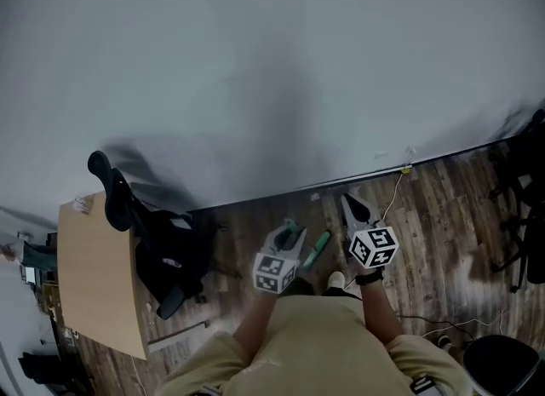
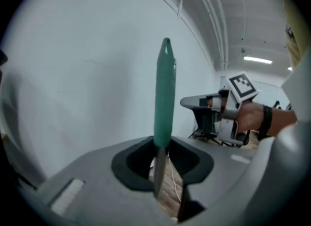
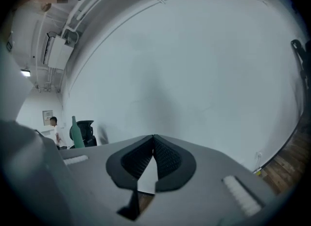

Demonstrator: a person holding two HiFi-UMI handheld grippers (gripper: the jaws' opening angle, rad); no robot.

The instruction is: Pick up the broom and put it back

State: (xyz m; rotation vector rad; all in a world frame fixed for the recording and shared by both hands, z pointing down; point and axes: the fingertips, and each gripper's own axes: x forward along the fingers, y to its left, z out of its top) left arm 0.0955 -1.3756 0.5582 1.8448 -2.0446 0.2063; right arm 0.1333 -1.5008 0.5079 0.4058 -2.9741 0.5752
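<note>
The broom shows only as its handle: a green grip (image 2: pixel 164 94) on a thin metal shaft (image 2: pixel 159 171). My left gripper (image 2: pixel 163 158) is shut on the shaft just below the grip, and the handle stands upright in front of the white wall. In the head view the green grip (image 1: pixel 317 249) juts out to the right of the left gripper (image 1: pixel 287 239), over the wooden floor. My right gripper (image 1: pixel 353 209) is beside it, pointing at the wall; its jaws (image 3: pixel 153 140) are shut with nothing between them. The broom's head is hidden.
A white wall (image 1: pixel 272 71) fills the space ahead. A wooden table (image 1: pixel 94 275) and a black office chair (image 1: pixel 162 249) stand at the left. A cable (image 1: pixel 393 194) runs along the floor to a wall socket. More black chairs (image 1: pixel 524 215) stand at the right.
</note>
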